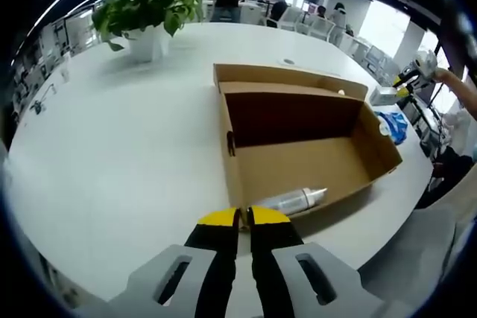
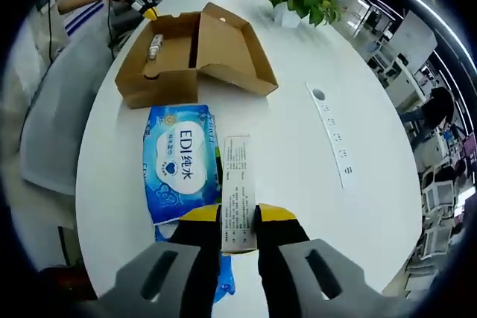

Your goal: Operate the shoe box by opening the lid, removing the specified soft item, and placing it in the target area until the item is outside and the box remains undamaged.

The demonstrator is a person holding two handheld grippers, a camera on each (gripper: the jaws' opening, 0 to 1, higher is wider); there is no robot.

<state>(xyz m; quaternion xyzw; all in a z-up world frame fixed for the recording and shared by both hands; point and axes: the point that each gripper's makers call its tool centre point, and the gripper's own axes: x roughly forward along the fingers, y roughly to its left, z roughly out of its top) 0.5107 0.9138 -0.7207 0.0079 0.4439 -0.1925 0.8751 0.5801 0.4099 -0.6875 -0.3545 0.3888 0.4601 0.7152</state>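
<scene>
Right hand-held gripper (image 2: pixel 238 214) clamping white carton (image 2: pixel 237 191), left hand-held gripper (image 1: pixel 243 217) closed, empty, shoe box (image 1: pixel 298 139) open

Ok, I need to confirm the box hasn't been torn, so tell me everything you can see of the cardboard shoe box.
The shoe box is plain brown corrugated cardboard, lying open on the white table with its hinged lid folded back flat. No tears or crushed edges are visible in either view. Inside lies a white tube-like bottle against one wall; otherwise the floor looks bare. The left gripper, jaws together, sits at its near wall. A blue wipes pack lies just outside it, apparently not touching.
</scene>
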